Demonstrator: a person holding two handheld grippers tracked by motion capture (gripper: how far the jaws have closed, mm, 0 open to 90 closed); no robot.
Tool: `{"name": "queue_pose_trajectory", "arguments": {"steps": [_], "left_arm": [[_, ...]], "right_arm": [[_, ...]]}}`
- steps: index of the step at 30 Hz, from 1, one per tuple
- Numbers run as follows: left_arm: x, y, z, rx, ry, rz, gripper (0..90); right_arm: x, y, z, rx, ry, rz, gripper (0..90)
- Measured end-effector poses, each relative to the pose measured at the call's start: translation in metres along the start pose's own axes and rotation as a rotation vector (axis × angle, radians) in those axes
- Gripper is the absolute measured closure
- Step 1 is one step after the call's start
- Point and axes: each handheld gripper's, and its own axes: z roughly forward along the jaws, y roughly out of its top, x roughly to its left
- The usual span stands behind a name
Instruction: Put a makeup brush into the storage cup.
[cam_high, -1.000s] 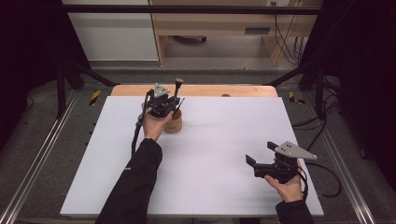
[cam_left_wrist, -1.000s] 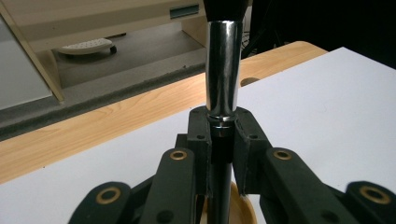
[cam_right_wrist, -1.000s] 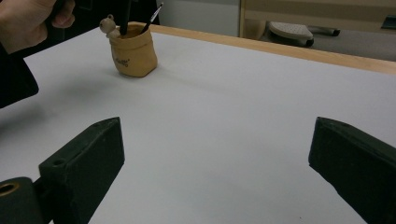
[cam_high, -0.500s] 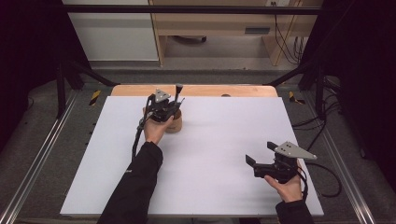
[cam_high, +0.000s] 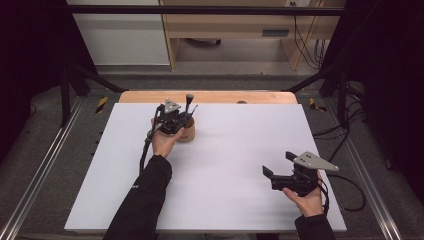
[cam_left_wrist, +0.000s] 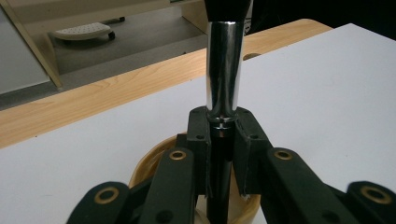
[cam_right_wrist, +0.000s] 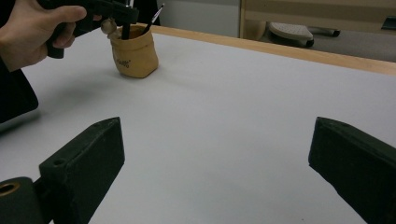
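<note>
Left gripper view: left gripper (cam_left_wrist: 220, 154) clamped on a makeup brush (cam_left_wrist: 224, 74), pads biting the black handle just below the shiny metal ferrule; brush stands near upright, lower end down inside the tan pot (cam_left_wrist: 144, 165) directly under the jaws. Judgement: step in hand is handling the brush at the pot, lifting out or seating it, can't tell which. To do it well: keep travel straight along the brush axis, no sideways pull, since the pot looks light and soft-sided and could tip or drag; keep grip on the handle, not the slick ferrule. Watch the thin second brush (cam_right_wrist: 156, 14) leaning in the same pot, easy to snag. In the high view the left gripper (cam_high: 172, 120) sits at the far left of the white table (cam_high: 240, 150), over the pot (cam_high: 187, 134), brush head poking up just beyond it. Right gripper (cam_high: 277, 175) w/ jaws wide apart, nothing between, resting near right front edge, well apart from the pot; could brace the pot if it shifts.
</note>
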Motion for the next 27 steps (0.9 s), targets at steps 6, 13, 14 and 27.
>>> {"name": "queue_pose_trajectory", "arguments": {"steps": [6, 13, 14, 27], "left_arm": [[-0.001, 0.001, -0.007, 0.002, -0.008, 0.001, 73.8], [-0.003, 0.002, -0.023, -0.022, -0.020, -0.005, 67.0], [-0.003, 0.002, -0.025, -0.026, -0.023, -0.003, 65.4], [-0.010, -0.002, -0.064, -0.070, -0.099, 0.014, 50.9]], "right_arm": [[0.001, 0.001, 0.000, -0.003, 0.001, -0.001, 4.2], [0.001, 0.002, -0.001, -0.007, 0.001, -0.006, 4.2], [0.001, 0.002, -0.001, -0.007, 0.002, -0.001, 4.1], [0.000, 0.004, -0.004, -0.020, -0.008, -0.004, 4.0]]}}
